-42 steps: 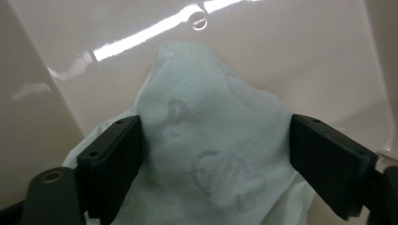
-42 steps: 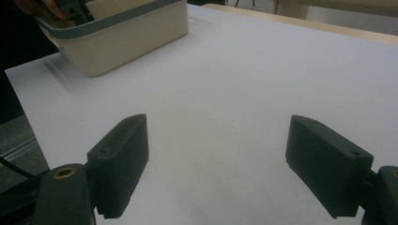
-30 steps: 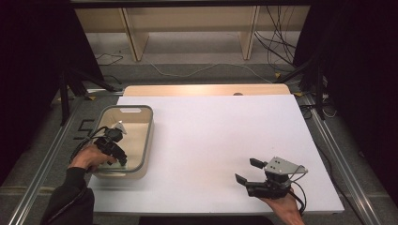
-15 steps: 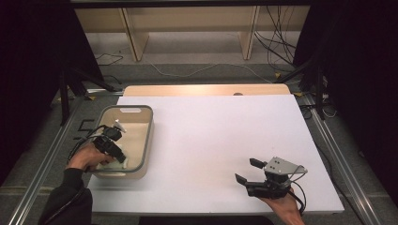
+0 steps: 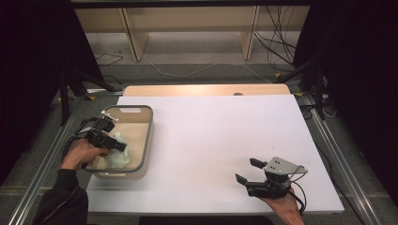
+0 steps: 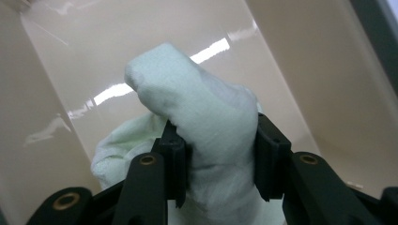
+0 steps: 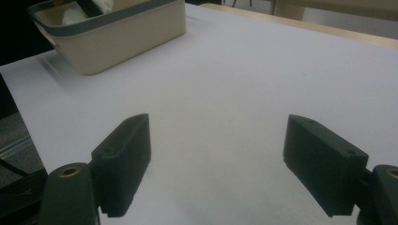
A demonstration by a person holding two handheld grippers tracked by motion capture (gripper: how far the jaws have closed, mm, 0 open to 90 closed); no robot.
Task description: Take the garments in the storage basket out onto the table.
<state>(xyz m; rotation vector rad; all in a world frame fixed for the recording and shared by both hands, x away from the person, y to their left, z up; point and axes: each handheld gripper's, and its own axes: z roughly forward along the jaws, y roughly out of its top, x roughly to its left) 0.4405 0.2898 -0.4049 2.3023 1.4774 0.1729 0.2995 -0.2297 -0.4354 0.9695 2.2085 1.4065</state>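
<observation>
A beige bin (image 5: pixel 148 133) with a grey rim sits on the left of the white table. Inside it lies a crumpled white cloth (image 5: pixel 117 152). My left gripper (image 5: pixel 119 146) reaches into the bin from the left and is shut on the cloth (image 6: pixel 211 122), whose folds bulge up between and above the two black jaws. My right gripper (image 5: pixel 245 172) rests low near the table's front right edge, open, with nothing between its jaws (image 7: pixel 216 164). The bin (image 7: pixel 122 28) shows at the top left of the right gripper view.
The white table top (image 5: pixel 220 136) stretches between the bin and the right gripper. A wooden strip (image 5: pixel 206 90) runs along its far edge. Metal rails flank both sides, and cables lie on the floor behind.
My left gripper has dipped lower into the bin and nearer its front, still with the cloth. The right gripper has stayed where it was.
</observation>
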